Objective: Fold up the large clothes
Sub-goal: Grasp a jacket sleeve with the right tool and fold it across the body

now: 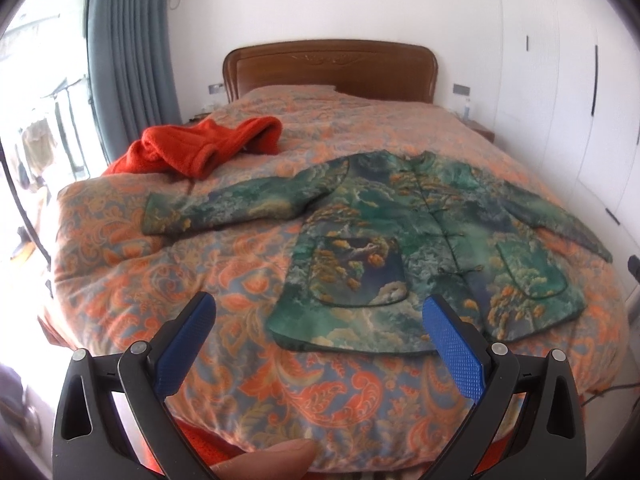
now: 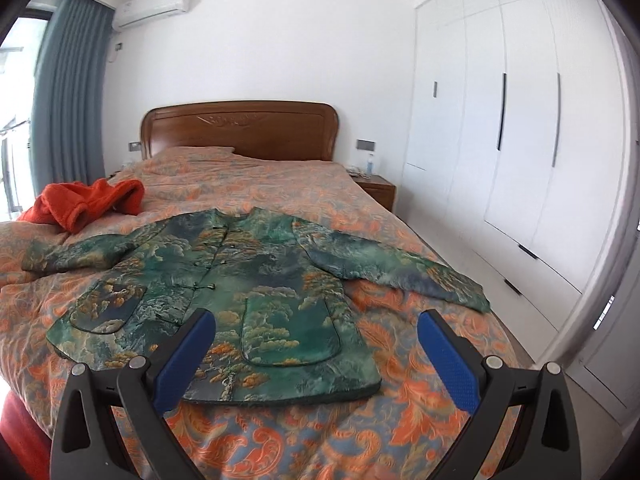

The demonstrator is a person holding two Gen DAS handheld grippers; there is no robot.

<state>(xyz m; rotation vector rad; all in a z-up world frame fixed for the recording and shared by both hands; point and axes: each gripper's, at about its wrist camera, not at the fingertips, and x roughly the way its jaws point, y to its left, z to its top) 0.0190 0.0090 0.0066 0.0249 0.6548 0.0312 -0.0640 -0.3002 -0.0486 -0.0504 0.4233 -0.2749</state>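
A green patterned jacket (image 1: 420, 240) (image 2: 224, 292) lies flat on the bed, front up, buttoned, both sleeves spread sideways. Its hem faces me. My left gripper (image 1: 318, 304) hangs open above the near left part of the hem, with nothing between its blue pads (image 1: 188, 344). My right gripper (image 2: 316, 320) is also open and empty, hovering over the jacket's right pocket and hem corner. Neither gripper touches the cloth. A fingertip (image 1: 272, 460) shows at the bottom of the left wrist view.
An orange fleece garment (image 1: 200, 144) (image 2: 84, 200) lies crumpled at the bed's far left. The orange floral quilt (image 1: 160, 260) (image 2: 400, 420) covers the bed, with a wooden headboard (image 2: 240, 128) behind. White wardrobes (image 2: 500, 140) line the right wall; a curtain (image 1: 128, 40) hangs left.
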